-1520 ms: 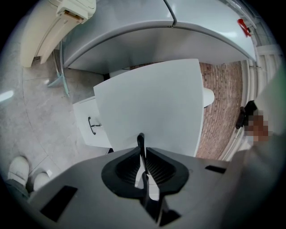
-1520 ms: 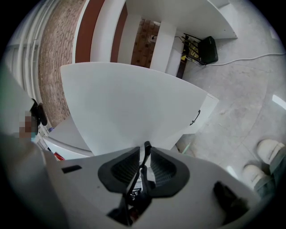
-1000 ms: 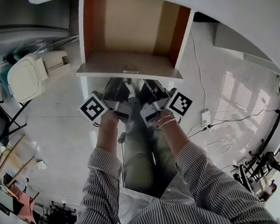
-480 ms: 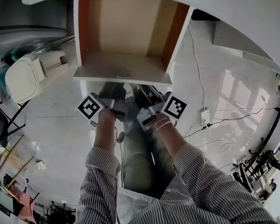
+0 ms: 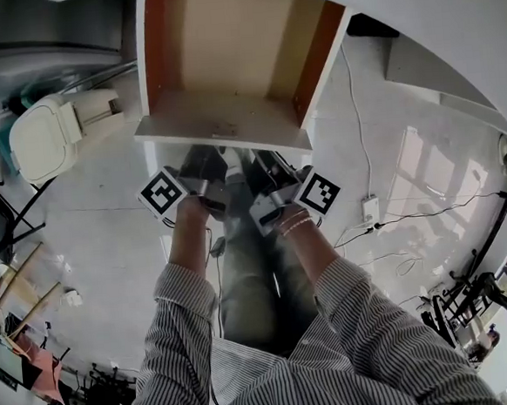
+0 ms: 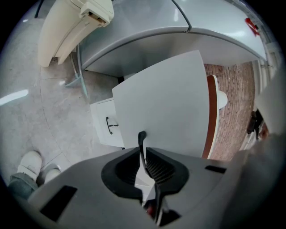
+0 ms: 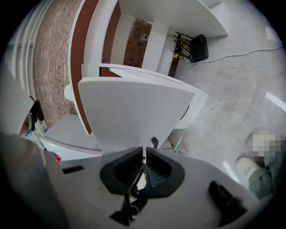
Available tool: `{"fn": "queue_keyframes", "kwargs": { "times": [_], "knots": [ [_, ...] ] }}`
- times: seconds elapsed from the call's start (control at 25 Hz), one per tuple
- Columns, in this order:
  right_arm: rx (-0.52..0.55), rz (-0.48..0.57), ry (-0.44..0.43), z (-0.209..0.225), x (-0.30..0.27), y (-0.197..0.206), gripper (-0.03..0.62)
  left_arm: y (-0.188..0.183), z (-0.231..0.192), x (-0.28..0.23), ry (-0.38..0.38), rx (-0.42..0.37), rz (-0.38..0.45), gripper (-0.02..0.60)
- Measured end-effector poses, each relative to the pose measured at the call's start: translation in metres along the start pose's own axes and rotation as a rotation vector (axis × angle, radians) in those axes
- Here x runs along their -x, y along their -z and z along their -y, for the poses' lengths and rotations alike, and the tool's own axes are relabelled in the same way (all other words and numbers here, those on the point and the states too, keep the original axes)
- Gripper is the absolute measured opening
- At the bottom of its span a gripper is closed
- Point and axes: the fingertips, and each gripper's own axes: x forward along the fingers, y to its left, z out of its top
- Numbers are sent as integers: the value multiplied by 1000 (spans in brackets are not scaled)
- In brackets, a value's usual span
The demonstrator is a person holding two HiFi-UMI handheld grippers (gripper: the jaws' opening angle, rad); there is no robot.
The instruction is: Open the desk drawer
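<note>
Drawer sits well out from the desk, front facing the person. Left gripper is clamped on its thin handle. Right gripper has just been closing to a slit with nothing visibly pinched, handle just beside. Looks like left's pull, straight back.

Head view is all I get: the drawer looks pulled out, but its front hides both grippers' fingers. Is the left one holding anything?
Observer: Yes, the left gripper has its fingers clamped on the thin black handle.
Operator: And the right one?
Observer: The right gripper has just been closing; its fingers stand almost together, the handle's end just beside them, nothing clearly between.
Operator: Anything else down there?
Observer: A low white cabinet with a small dark pull, beside the drawer.
</note>
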Motion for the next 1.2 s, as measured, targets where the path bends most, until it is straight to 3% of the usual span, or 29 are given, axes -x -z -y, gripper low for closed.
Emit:
{"fn": "queue_keyframes", "kwargs": {
  "times": [0.4, 0.72, 0.92, 1.2],
  "knots": [
    [-8, -35, 4, -19, 14, 17, 32, 24, 19, 44, -1, 8, -22, 41],
    [-25, -10, -49, -68, 36, 22, 32, 42, 74, 74, 60, -28, -59, 41],
    [22, -25, -105, -111, 42, 20, 29, 37, 122, 81, 108, -206, -77, 37],
    [55, 1, -186, -182, 41, 3, 18, 30, 197, 78, 180, -358, -112, 29]
  ]
}}
